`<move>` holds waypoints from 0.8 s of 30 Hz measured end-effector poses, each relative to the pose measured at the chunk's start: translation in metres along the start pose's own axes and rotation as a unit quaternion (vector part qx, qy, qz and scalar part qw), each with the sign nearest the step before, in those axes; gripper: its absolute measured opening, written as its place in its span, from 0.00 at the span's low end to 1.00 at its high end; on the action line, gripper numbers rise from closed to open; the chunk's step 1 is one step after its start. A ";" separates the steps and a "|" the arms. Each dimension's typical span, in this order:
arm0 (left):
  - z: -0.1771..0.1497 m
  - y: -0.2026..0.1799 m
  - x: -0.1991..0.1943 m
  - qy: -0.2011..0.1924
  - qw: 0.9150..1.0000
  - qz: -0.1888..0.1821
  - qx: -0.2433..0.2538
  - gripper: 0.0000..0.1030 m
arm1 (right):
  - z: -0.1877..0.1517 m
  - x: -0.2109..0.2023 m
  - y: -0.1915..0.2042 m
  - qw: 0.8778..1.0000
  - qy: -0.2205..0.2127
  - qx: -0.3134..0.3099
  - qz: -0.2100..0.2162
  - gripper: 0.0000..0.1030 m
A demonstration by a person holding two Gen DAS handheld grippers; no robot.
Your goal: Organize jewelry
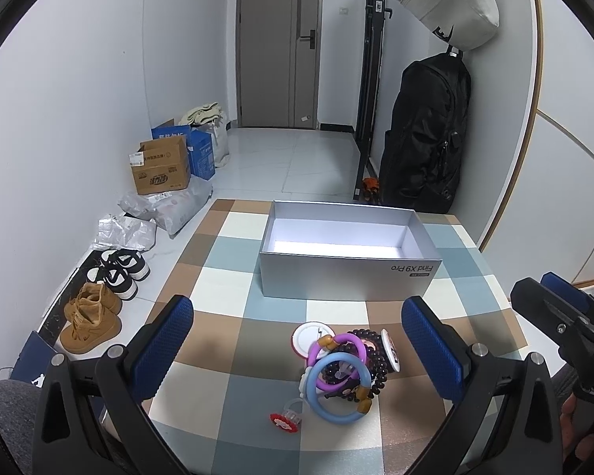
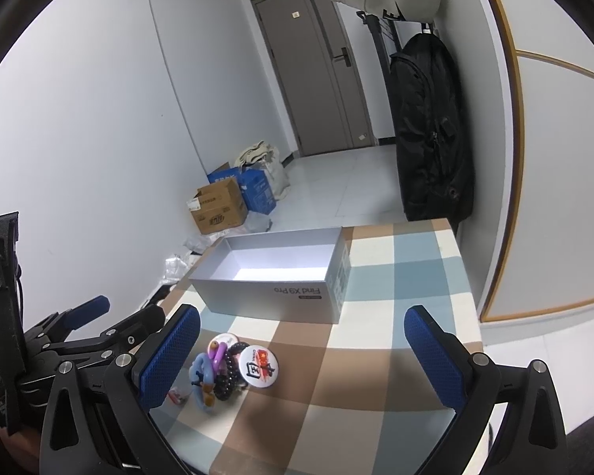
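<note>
Flanking jewelry pile, jaws apparently wide.

left tool: black plastic frame, triangular cutouts in the arms, silver screw heads at the pivots, blue fingers with a knurled dotted pad face. right tool: same build, same blue pads. Black strap with arrow marking on the left unit's body, thin black cable beside it.

checkered table | open grey box | jewelry pile
</note>
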State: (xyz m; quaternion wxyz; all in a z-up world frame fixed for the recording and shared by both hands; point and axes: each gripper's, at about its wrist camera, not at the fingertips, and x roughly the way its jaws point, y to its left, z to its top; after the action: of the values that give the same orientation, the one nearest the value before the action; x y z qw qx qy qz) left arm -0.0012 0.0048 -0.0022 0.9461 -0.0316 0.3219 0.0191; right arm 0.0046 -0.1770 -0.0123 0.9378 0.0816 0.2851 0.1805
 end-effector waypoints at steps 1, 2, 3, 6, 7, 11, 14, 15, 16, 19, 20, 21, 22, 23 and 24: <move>0.001 0.000 0.000 0.000 1.000 -0.002 0.000 0.99 | 0.000 0.000 0.000 1.000 0.000 0.000 0.000 1.00; 0.001 0.001 -0.001 0.000 1.000 -0.001 -0.001 0.99 | 0.000 0.000 0.000 1.000 0.000 0.000 0.001 1.00; 0.001 0.001 -0.001 -0.001 1.000 0.000 -0.001 0.99 | 0.000 0.000 0.001 1.000 -0.001 0.001 0.001 1.00; 0.001 0.001 0.000 0.000 1.000 0.000 -0.004 0.99 | -0.001 0.000 0.002 1.000 0.000 0.000 0.000 1.00; 0.001 0.001 0.000 0.000 1.000 0.000 -0.004 0.99 | -0.001 0.000 0.001 1.000 0.000 0.000 0.001 1.00; 0.001 0.001 0.000 0.000 1.000 -0.001 -0.003 0.99 | -0.001 0.000 0.001 1.000 0.000 0.000 0.001 1.00; 0.001 0.001 0.001 0.001 1.000 -0.003 -0.002 0.99 | -0.001 0.000 0.001 1.000 0.001 0.000 0.001 1.00; 0.001 0.002 0.001 0.002 1.000 -0.005 -0.003 0.99 | -0.001 0.001 0.002 1.000 0.001 0.000 0.001 1.00; 0.002 0.002 0.001 0.003 1.000 -0.009 -0.005 0.99 | -0.002 0.000 0.002 1.000 0.002 0.000 0.001 1.00; 0.002 0.004 0.001 0.003 1.000 -0.011 -0.009 0.99 | -0.003 0.001 0.003 1.000 0.002 0.000 0.001 1.00; 0.001 0.003 0.001 0.003 1.000 -0.012 -0.009 0.99 | -0.003 0.001 0.003 1.000 0.002 0.000 0.001 1.00; 0.001 0.003 0.001 0.003 1.000 -0.011 -0.009 0.99 | -0.003 0.001 0.003 1.000 0.001 0.000 0.001 1.00; 0.001 0.003 0.001 0.004 1.000 -0.012 -0.008 0.99 | -0.003 0.001 0.002 1.000 0.002 0.001 0.002 1.00; 0.001 0.003 0.001 0.004 1.000 -0.012 -0.008 0.99 | -0.003 0.002 0.002 1.000 0.002 0.002 0.002 1.00; 0.000 0.003 0.001 0.005 1.000 -0.013 -0.008 0.99 | -0.003 0.003 0.002 1.000 0.003 0.002 0.002 1.00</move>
State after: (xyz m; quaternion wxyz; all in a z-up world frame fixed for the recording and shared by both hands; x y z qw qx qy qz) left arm 0.0000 0.0075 -0.0027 0.9443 -0.0435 0.3261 0.0090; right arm 0.0044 -0.1741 -0.0155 0.9363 0.0837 0.2881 0.1824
